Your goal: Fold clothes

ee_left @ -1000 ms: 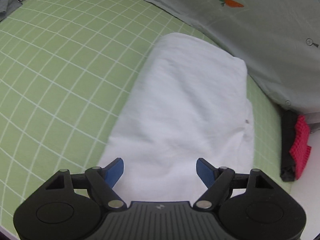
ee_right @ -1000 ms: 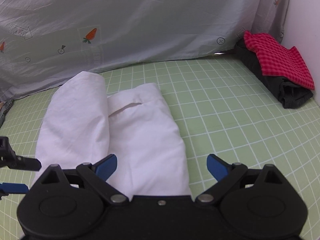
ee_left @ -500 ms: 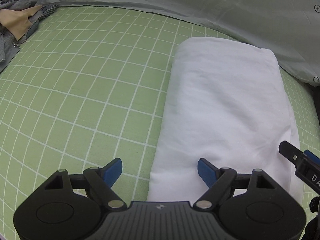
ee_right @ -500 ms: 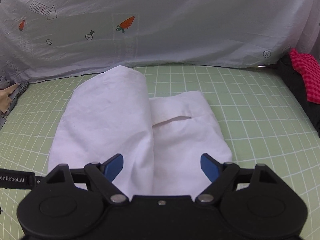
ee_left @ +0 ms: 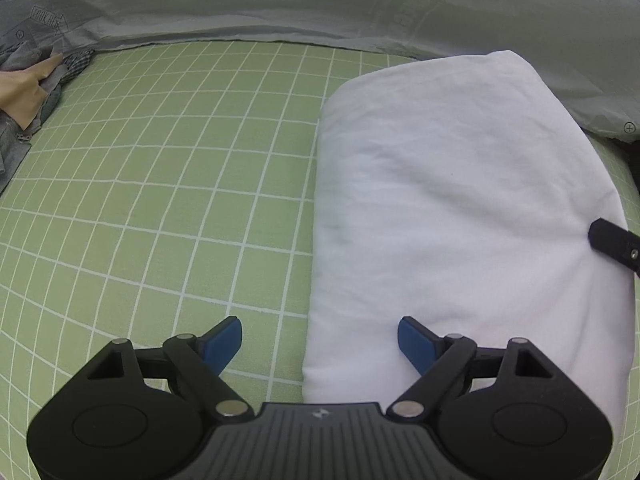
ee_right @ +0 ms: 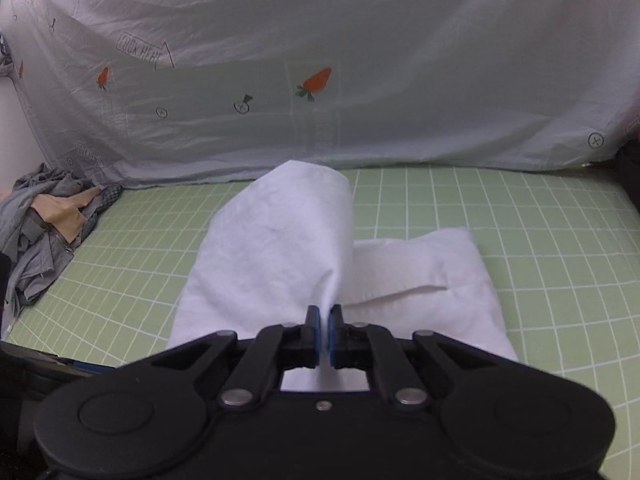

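Change: since half a second ago the right gripper [ee_right: 324, 330] has been closed from wide apart onto the white garment [ee_right: 288, 248]; the left gripper [ee_left: 320, 340] has been kept spread.
Backdrop sheet [ee_right: 320, 80]: a pale printed cloth with carrots and "LOOK HERE" arrows is hung along the far edge of the work surface, where its hem is laid on the mat.
Green grid mat [ee_left: 160, 200]: the whole working area is covered by it; bare mat is seen to the left of the garment in the left wrist view and on both sides of it in the right wrist view.
White garment: it is laid mid-mat, reaching almost to the backdrop hem; one layer is raised into a rounded fold on the left, and a flat part with a slit-like seam is left exposed to the right.
Clothes pile [ee_right: 44, 232]: grey and tan items are heaped at the far left edge, well apart from the garment.
Dark item [ee_right: 630, 172]: it is cut off at the right edge and cannot be identified.
Right gripper: its blue pads are pressed together on the near edge of the raised fold.
Left gripper: its jaws are held wide apart, straddling the garment's left edge, nothing being gripped.
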A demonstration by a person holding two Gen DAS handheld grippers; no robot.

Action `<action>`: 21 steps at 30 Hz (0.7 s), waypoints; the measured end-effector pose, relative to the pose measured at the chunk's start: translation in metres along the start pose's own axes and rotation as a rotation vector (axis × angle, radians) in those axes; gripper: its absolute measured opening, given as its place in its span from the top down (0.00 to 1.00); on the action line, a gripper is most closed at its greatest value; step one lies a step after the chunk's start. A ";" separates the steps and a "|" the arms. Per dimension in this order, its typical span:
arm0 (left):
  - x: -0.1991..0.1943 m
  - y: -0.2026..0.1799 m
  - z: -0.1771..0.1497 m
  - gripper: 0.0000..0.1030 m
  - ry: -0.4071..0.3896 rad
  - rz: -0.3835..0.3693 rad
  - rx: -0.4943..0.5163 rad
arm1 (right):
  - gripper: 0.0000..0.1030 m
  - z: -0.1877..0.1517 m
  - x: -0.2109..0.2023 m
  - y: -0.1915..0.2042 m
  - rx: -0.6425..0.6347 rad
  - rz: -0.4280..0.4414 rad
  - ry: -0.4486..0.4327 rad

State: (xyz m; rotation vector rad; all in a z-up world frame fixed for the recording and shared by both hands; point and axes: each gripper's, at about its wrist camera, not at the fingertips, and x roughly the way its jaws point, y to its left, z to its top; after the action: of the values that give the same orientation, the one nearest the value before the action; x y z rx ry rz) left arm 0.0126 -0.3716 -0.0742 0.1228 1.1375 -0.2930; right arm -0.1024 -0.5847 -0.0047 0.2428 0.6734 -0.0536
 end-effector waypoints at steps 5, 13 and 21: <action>-0.020 -0.018 0.004 0.15 -0.084 -0.026 0.083 | 0.96 0.028 -0.029 -0.037 0.087 -0.069 -0.076; 0.014 -0.024 0.002 0.14 0.028 -0.105 0.058 | 0.53 -0.036 0.016 -0.102 0.278 -0.211 0.208; 0.035 -0.022 0.006 0.12 0.079 -0.177 -0.008 | 0.29 -0.050 0.026 -0.109 0.298 -0.125 0.230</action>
State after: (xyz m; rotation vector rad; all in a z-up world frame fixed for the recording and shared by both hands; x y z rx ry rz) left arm 0.0252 -0.3996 -0.1018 0.0269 1.2307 -0.4442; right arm -0.1263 -0.6777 -0.0808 0.4981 0.9092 -0.2500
